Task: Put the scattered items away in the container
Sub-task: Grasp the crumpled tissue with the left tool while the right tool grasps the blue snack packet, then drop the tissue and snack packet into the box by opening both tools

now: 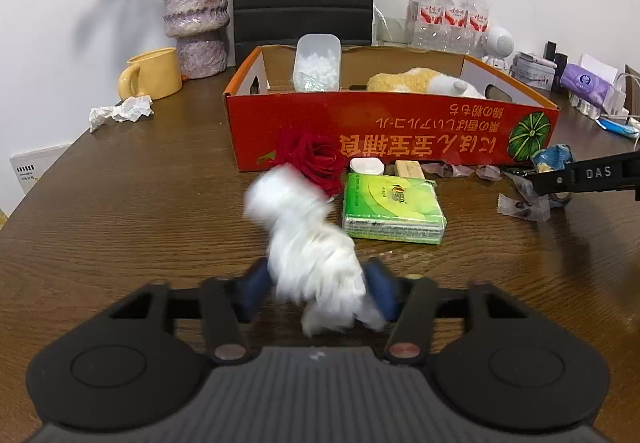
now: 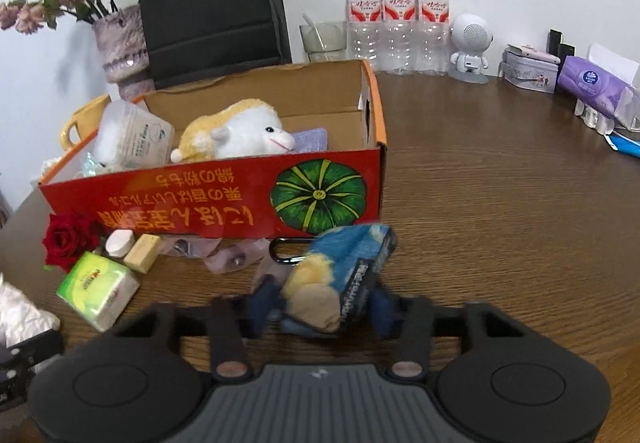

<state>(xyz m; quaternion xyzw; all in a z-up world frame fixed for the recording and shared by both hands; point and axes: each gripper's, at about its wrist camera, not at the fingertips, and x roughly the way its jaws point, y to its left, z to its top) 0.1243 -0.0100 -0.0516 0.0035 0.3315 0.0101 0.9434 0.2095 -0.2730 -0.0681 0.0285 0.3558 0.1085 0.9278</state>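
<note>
Here the left gripper (image 1: 316, 293) clamps a blurred white fluffy item (image 1: 308, 239) above the table (image 1: 140, 211), while the right gripper (image 2: 320, 307) grips a blue snack packet (image 2: 344, 271). Both are just in front of the red cardboard box (image 2: 216, 199), which holds a plush sheep (image 2: 240, 131).

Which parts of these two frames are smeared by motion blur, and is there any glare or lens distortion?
Left wrist view: the white fluffy item in the left gripper is streaked, while the red box stays crisp. Right wrist view: the blue packet in the right gripper is softly blurred; a faint sheen crosses the box front; fisheye darkens the corners.
</note>
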